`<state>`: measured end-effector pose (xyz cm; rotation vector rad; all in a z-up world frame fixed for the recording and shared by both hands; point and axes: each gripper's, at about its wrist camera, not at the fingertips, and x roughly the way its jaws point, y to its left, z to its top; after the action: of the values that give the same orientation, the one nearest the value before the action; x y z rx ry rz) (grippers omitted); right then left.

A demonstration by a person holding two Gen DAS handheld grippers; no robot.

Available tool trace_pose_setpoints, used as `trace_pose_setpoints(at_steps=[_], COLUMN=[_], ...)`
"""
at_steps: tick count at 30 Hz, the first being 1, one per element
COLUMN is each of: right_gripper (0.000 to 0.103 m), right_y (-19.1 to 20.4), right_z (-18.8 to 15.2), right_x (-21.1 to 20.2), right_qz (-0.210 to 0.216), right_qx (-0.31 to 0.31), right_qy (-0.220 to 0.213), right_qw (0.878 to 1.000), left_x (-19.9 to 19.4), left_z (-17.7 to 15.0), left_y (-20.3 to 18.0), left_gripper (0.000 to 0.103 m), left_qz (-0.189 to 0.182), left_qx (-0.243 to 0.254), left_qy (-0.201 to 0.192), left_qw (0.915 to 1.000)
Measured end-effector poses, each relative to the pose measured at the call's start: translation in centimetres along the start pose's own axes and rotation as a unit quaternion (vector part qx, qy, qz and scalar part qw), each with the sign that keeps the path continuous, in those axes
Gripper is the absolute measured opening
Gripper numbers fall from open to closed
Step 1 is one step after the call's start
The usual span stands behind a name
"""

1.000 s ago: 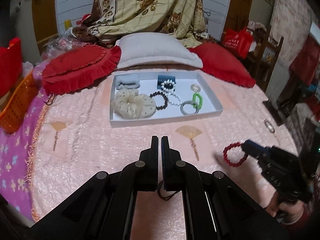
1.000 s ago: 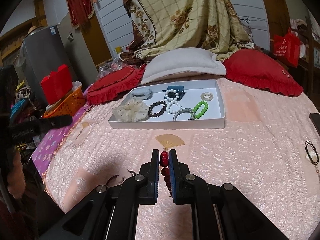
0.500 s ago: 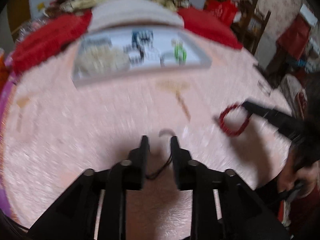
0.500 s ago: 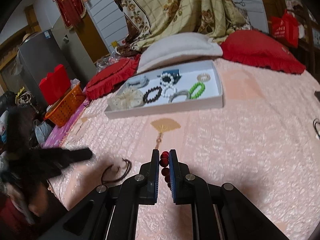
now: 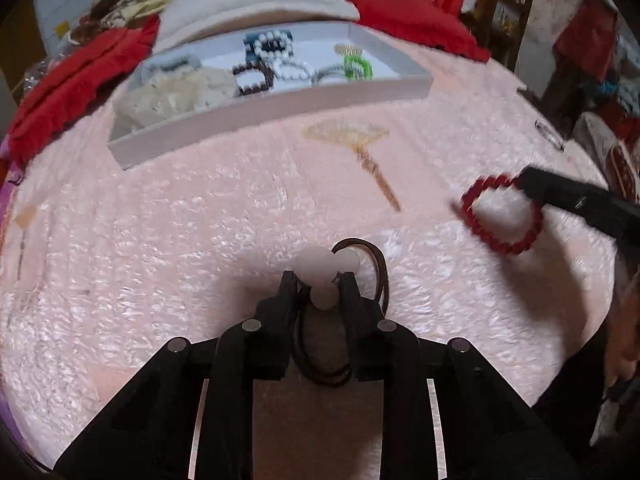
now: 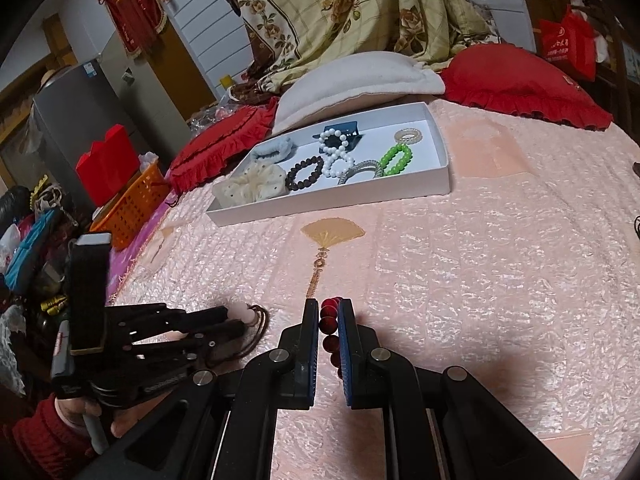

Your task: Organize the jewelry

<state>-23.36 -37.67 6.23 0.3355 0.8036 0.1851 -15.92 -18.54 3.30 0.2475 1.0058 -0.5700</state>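
Observation:
My left gripper [image 5: 319,276] is open, low over the pink bedspread, its fingers on either side of a brown cord hair tie with pale pink beads [image 5: 325,266]. In the right wrist view this gripper [image 6: 234,322] and the hair tie [image 6: 250,316] show at lower left. My right gripper [image 6: 329,305] is shut on a red bead bracelet [image 6: 330,328], which hangs from it in the left wrist view [image 5: 500,216]. A white tray [image 6: 442,168] farther back holds several bracelets and scrunchies; it also shows in the left wrist view [image 5: 280,110].
Red cushions [image 6: 524,84] and a white pillow [image 6: 360,76] lie behind the tray. An orange basket [image 6: 132,204] stands off the bed's left side. A small metal ring [image 5: 550,134] lies at the bed's right edge.
My left gripper has dropped to the bedspread and opened around the beaded hair tie. My right gripper still holds the red bracelet and has barely moved.

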Motion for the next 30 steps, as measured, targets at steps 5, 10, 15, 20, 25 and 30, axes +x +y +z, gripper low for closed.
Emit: trace_pose_setpoints(at_steps=[5,10,15,20,25,30], right_gripper=[0.009,0.009,0.009,0.009,0.009,0.009], right_y=[0.3,0.5,0.8,1.0,1.8,2.6], right_z=[0.2,0.2,0.5,1.4,2.1,3.0], right_x=[-0.3,-1.1,-2.8,-4.9,-6.4,-7.7], right_qz=[-0.002,0.003,0.018,0.024,0.011,-0.005], right_qx=[-0.007,-0.005,-0.005,0.001,-0.008,-0.021], right_qy=[-0.007,-0.019,-0.039,-0.061,-0.069,-0.076], right_qw=[1.000,1.000,0.999,0.998,0.998,0.997], left_x=[-3.6,-7.1,-9.7,-11.5,-12.9,-13.8], left_z=[0.7,1.0,0.7,0.4,0.6,1.4], left_y=[0.5,0.5,0.2,-0.2,-0.3,0.3], left_gripper=[0.021,0.021,0.021,0.021,0.021,0.021], left_qz=[0.001,0.027,0.030,0.047,0.056,0.066], left_qx=[-0.020,-0.024,-0.030,-0.031,-0.044,-0.054], left_qy=[-0.041,-0.076,-0.094,-0.105,-0.108,-0.109], left_qw=[0.9990,0.9964,0.9947,0.9929,0.9917,0.9904])
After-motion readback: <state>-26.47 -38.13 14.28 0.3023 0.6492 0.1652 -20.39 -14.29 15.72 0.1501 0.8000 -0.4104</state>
